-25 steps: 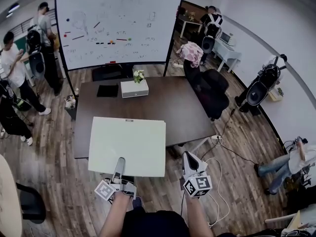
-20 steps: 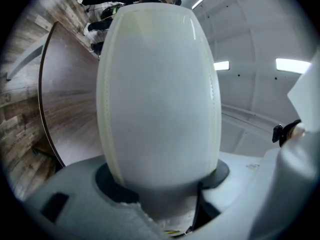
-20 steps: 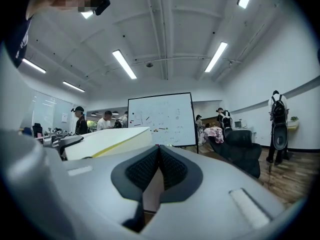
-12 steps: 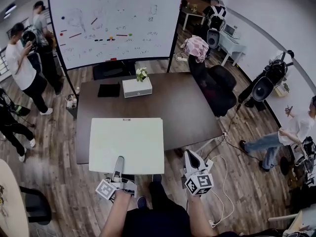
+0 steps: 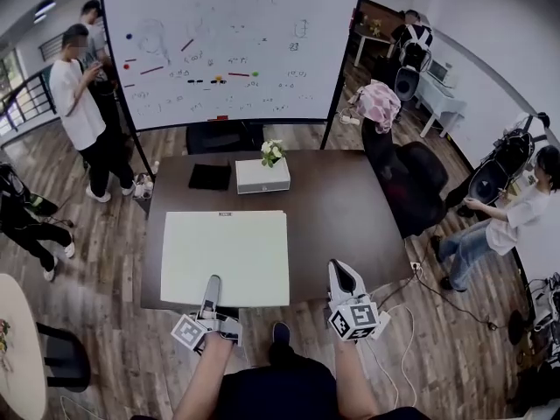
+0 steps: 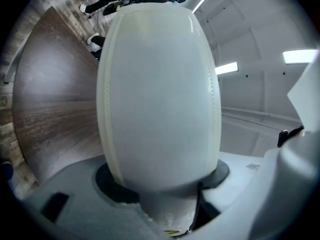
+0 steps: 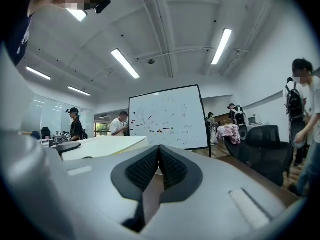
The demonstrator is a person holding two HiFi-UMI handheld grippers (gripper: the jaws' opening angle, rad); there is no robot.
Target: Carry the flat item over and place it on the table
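A large white flat board (image 5: 225,256) lies level over the near-left part of the dark brown table (image 5: 341,208). Its near edge sticks out slightly past the table's front edge. My left gripper (image 5: 211,289) is shut on the middle of that near edge. In the left gripper view the board (image 6: 157,99) fills the space between the jaws, with the table (image 6: 55,99) beside it. I cannot tell whether the board touches the tabletop. My right gripper (image 5: 339,274) hovers at the table's front edge, right of the board, shut with nothing in it (image 7: 159,151).
At the table's far side stand a white box with flowers (image 5: 262,175) and a black pad (image 5: 210,177). Behind them rises a whiteboard (image 5: 232,46). A black chair (image 5: 420,186) stands at the right. People stand at the left (image 5: 83,121), and one is at the right (image 5: 499,226).
The board and my left gripper have moved forward, so the board now covers the table instead of overhanging its front. My right gripper has come forward alongside, still shut.
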